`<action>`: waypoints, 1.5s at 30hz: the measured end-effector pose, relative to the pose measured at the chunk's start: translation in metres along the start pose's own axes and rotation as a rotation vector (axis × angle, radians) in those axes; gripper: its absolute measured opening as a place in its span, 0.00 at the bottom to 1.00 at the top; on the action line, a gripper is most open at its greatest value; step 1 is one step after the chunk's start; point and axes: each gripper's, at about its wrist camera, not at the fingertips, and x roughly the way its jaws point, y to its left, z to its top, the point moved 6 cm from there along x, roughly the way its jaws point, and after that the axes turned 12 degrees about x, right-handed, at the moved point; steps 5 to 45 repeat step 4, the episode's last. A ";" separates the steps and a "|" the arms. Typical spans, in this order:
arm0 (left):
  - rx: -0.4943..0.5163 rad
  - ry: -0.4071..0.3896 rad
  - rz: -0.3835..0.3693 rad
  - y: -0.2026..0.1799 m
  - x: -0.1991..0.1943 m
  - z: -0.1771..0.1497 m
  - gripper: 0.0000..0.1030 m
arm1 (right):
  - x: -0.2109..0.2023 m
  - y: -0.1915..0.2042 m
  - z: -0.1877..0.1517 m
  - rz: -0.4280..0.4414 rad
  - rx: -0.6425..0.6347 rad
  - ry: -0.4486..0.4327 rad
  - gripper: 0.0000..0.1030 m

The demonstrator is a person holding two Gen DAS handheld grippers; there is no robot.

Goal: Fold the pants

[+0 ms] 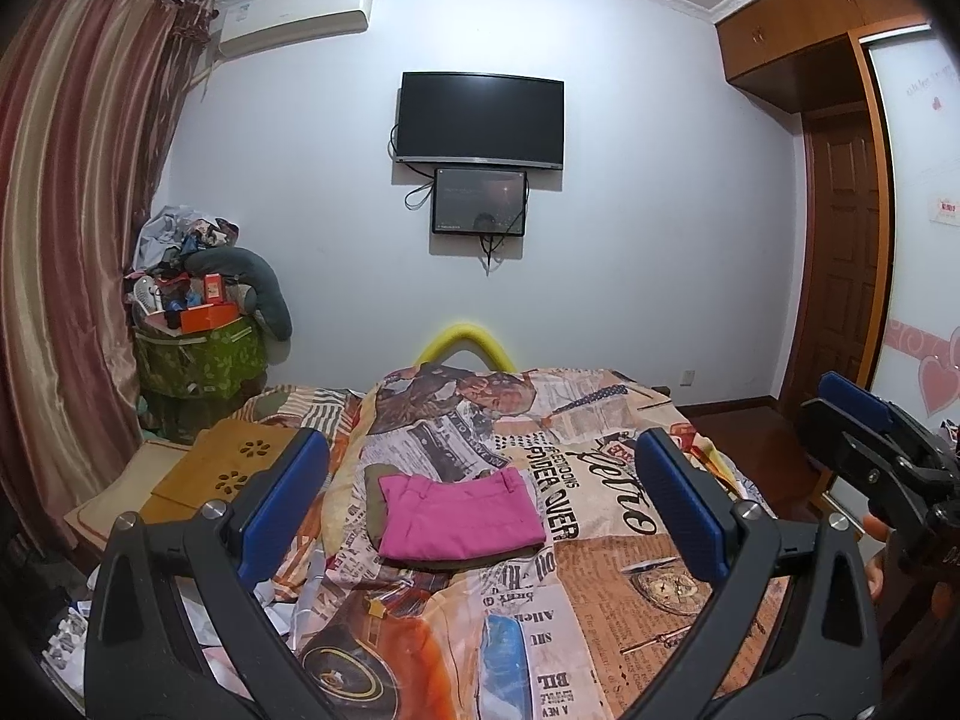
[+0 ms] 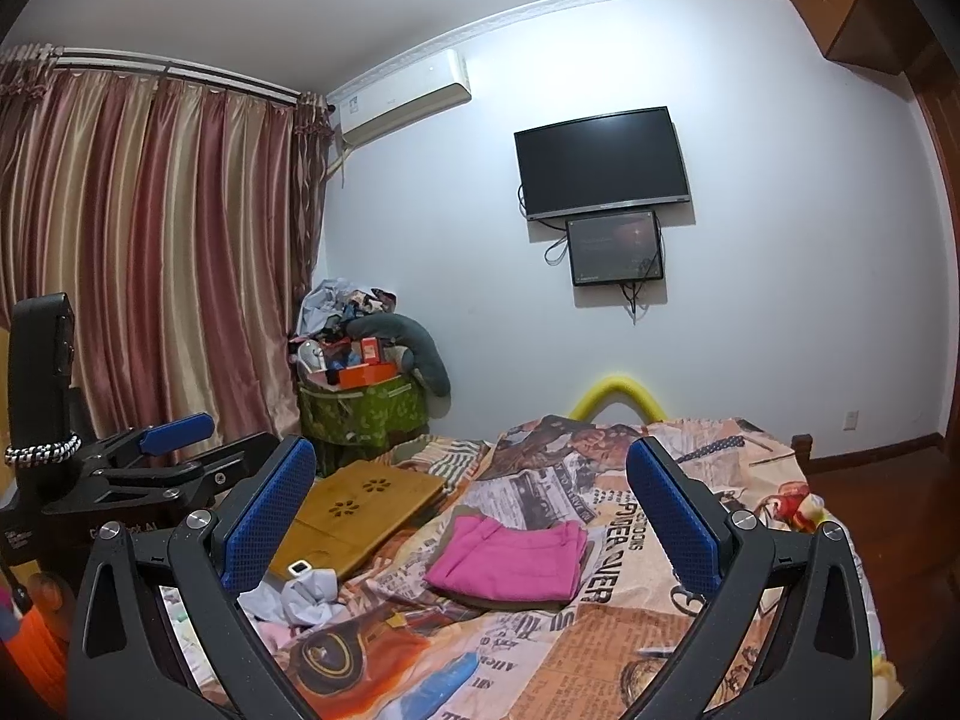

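Note:
Pink pants (image 1: 459, 519) lie folded in a flat rectangle on the newspaper-print bedspread (image 1: 600, 540), on top of a folded olive garment (image 1: 375, 510). My left gripper (image 1: 480, 510) is open and empty, held above the bed short of the pants. The pants also show in the right wrist view (image 2: 510, 561). My right gripper (image 2: 471, 516) is open and empty, also held back from them. The right gripper shows at the right edge of the left wrist view (image 1: 870, 438). The left gripper shows at the left of the right wrist view (image 2: 156, 450).
A wooden lap desk (image 2: 360, 507) lies on the bed's left side, with crumpled cloth (image 2: 306, 597) and a small white device (image 2: 298, 568) near it. A cluttered green bin (image 2: 360, 405) stands in the corner by the curtains. A wardrobe (image 1: 840, 180) is at right.

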 end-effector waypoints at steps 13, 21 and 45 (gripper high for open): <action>0.003 0.013 -0.004 -0.001 0.003 -0.002 1.00 | 0.001 0.000 0.000 0.003 0.001 0.005 1.00; 0.003 0.013 -0.004 -0.001 0.003 -0.002 1.00 | 0.001 0.000 0.000 0.003 0.001 0.005 1.00; 0.003 0.013 -0.004 -0.001 0.003 -0.002 1.00 | 0.001 0.000 0.000 0.003 0.001 0.005 1.00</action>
